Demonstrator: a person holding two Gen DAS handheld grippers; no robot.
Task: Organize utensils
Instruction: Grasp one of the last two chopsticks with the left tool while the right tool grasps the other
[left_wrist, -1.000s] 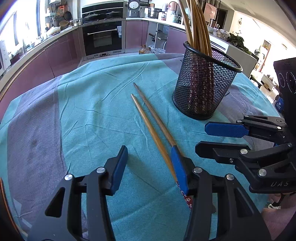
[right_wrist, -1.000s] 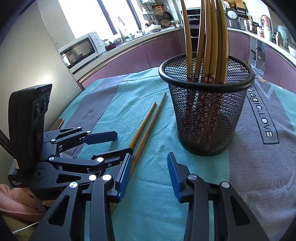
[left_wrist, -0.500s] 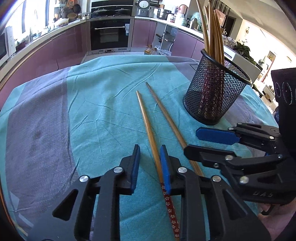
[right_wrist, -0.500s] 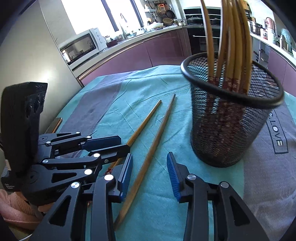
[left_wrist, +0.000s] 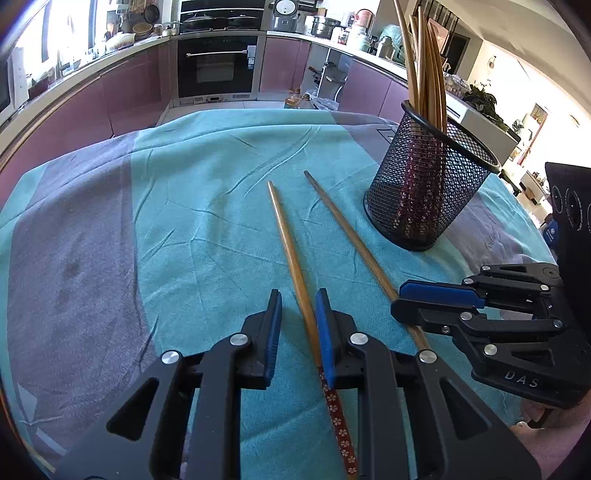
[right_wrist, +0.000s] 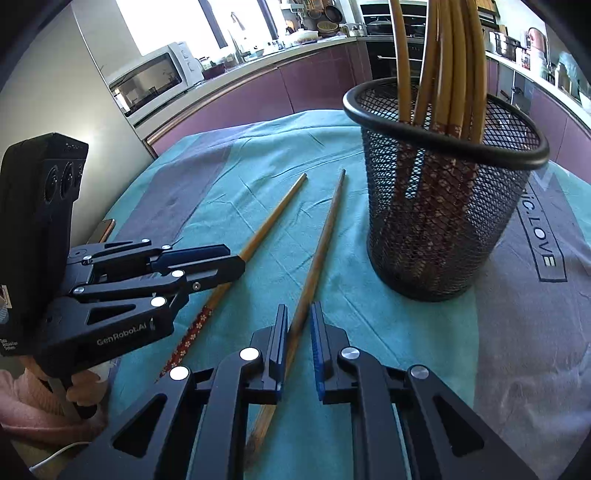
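Observation:
Two wooden chopsticks lie side by side on the teal cloth. The left chopstick (left_wrist: 288, 240) (right_wrist: 273, 221) has a red floral end and runs between the jaws of my left gripper (left_wrist: 298, 295) (right_wrist: 236, 258). It rests against the right pad, with a gap at the left pad. The darker right chopstick (left_wrist: 343, 221) (right_wrist: 325, 236) passes between the jaws of my right gripper (right_wrist: 298, 308) (left_wrist: 397, 298). Those jaws are closing, and a thin gap shows on each side. A black mesh holder (left_wrist: 424, 195) (right_wrist: 436, 221) with several chopsticks upright in it stands to the right.
A teal and grey tablecloth (left_wrist: 184, 221) covers the table. A hand in a pink sleeve (right_wrist: 85, 387) holds the left gripper. Kitchen cabinets, an oven (left_wrist: 216, 66) and a microwave (right_wrist: 151, 81) stand beyond the far edge.
Both grippers have narrowed from wide open. The left one shifted so the left chopstick runs between its jaws. The right one shifted over the right chopstick and drew in around it.

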